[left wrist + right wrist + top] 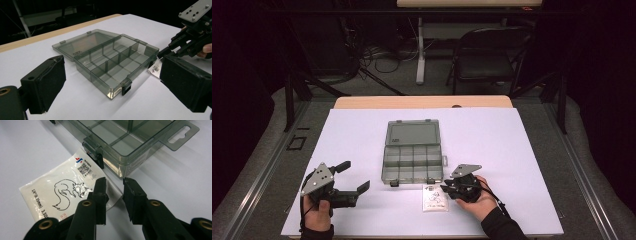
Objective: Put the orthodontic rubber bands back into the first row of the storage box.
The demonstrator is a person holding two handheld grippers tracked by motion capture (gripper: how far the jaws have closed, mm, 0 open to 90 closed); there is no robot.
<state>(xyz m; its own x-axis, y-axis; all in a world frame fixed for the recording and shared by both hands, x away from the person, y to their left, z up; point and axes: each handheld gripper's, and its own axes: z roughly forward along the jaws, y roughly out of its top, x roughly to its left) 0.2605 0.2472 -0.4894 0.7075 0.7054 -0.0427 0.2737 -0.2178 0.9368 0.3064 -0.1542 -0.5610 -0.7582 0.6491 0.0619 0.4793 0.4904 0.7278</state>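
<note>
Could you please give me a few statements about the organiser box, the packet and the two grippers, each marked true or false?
1. The organiser box lies open, its lid flat on the table. True.
2. The white packet lies inside one compartment of the box. False: it lies on the white table cover, just in front of the box.
3. The left gripper has its jaws wide apart with nothing between them. True.
4. The right gripper is at the packet's edge. True.
5. The box compartments hold screws. False: they look empty.
</note>
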